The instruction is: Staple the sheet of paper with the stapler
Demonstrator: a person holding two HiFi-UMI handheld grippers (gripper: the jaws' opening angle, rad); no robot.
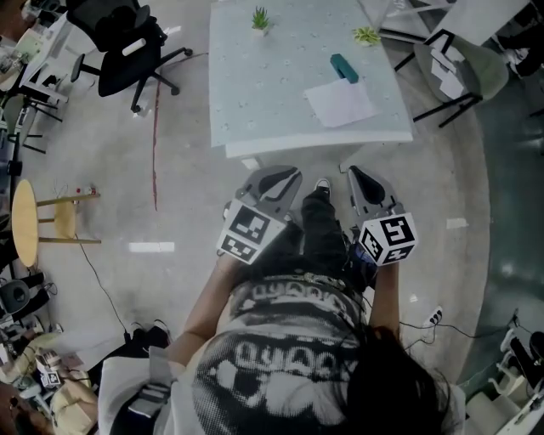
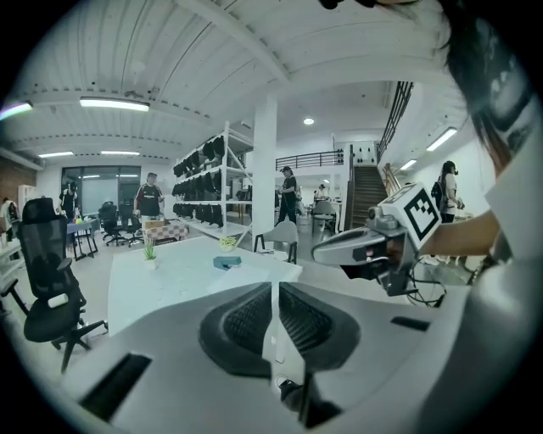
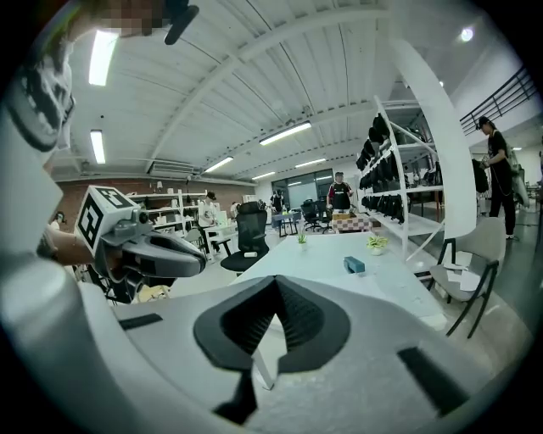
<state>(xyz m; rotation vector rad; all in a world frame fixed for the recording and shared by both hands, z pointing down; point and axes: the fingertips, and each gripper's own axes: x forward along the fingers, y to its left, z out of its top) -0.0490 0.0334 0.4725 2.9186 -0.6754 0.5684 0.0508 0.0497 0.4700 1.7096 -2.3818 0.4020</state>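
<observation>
Dark hair and a patterned shirt fill the near edge of the head view. The person (image 1: 297,340) stands on the floor, well short of the worktop (image 1: 255,93), holding both tools close to the body. The left tool (image 1: 285,172) and the right tool (image 1: 355,172) both point toward the worktop, and neither carries anything. Each gripper view settles the jaws. The left tool's ribbed pads (image 2: 246,318) meet along one thin seam, and the right tool's pads (image 3: 239,326) are pressed together the same way, with nothing between them.

Farther off, on the right part of the worktop, the sheet of paper (image 1: 340,104) lies flat toward the near edge. The teal stapler (image 1: 344,67) sits at the sheet's far edge; I cannot tell whether they touch. Two small potted plants (image 1: 260,17) stand at the far side.

Progress stays open in my judgement. The sheet is too small in every view to show a staple, so this fits either a sheet yet to be stapled or one already stapled with the stapler set down again.

Only the head view gives the sheet's outline and the gap between person and worktop. Only the gripper views show the closed jaws, each tool seen from the other's side, and the shelving (image 2: 208,182) with people far back.
</observation>
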